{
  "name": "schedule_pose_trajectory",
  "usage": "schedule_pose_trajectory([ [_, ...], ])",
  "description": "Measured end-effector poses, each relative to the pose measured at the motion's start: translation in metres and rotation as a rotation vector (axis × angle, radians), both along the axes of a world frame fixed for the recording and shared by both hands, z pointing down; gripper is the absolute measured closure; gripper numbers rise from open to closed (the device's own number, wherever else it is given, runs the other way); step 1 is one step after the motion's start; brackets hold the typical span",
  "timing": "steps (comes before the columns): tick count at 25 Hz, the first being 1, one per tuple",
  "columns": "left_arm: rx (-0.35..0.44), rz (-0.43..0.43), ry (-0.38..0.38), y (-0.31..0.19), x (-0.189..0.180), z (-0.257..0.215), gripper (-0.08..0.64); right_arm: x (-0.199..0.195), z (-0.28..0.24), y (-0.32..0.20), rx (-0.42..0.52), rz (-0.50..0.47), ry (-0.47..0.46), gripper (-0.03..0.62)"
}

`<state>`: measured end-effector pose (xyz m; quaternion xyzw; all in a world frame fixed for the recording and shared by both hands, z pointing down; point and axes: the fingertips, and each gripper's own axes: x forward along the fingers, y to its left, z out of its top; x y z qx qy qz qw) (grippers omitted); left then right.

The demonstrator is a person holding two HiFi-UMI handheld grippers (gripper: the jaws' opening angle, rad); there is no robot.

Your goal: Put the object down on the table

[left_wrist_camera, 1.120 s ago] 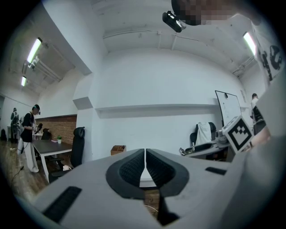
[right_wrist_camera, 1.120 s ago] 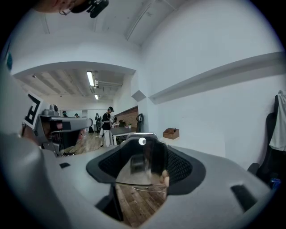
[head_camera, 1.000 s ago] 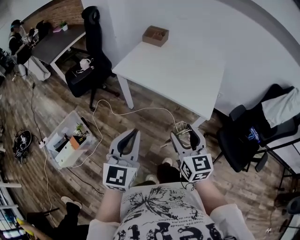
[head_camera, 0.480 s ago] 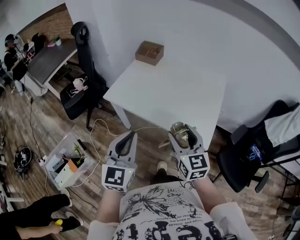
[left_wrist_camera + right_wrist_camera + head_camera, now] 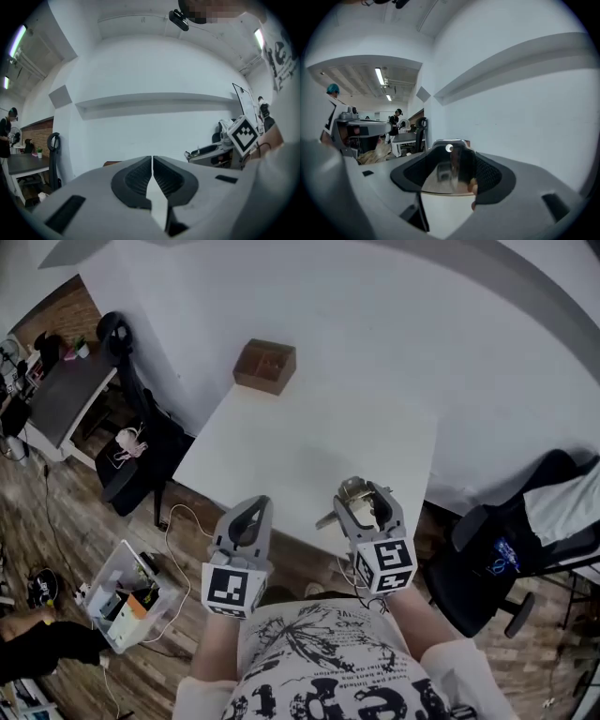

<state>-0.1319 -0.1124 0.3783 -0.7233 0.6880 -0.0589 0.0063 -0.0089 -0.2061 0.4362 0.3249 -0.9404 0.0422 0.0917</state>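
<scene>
In the head view my right gripper (image 5: 362, 495) is shut on a shiny metal cup (image 5: 351, 491); its thin handle (image 5: 327, 519) sticks out to the left. It hangs over the near edge of the white table (image 5: 309, 442). In the right gripper view the metal cup (image 5: 449, 169) fills the gap between the dark pads (image 5: 491, 177) of my right gripper (image 5: 451, 161). My left gripper (image 5: 249, 519) is shut with nothing in it, also at the table's near edge. The left gripper view shows my left gripper (image 5: 152, 164) with its jaws pressed together, and the right gripper (image 5: 213, 150) off to the side.
A brown open box (image 5: 265, 366) stands at the table's far left corner against the white wall. Black office chairs stand left (image 5: 131, 451) and right (image 5: 492, 540) of the table. A plastic bin (image 5: 124, 594) and cables lie on the wooden floor at the left.
The person has stepped up to the table; both grippers now reach its near edge. The right gripper still holds the cup and the left stays shut.
</scene>
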Motion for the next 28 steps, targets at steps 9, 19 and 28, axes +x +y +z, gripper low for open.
schedule_pose_trajectory([
  [9, 0.016, 0.116, -0.001, -0.097, -0.034, 0.02, 0.548, -0.014, 0.017, -0.072, -0.05, 0.135, 0.013, 0.313],
  [19, -0.005, 0.341, 0.025, -0.204, -0.085, 0.012, 0.548, -0.053, 0.026, -0.145, -0.099, 0.369, 0.02, 0.313],
  [28, -0.048, 0.437, 0.073, -0.251, -0.142, 0.032, 0.548, -0.086, 0.091, -0.189, -0.226, 0.517, 0.129, 0.313],
])
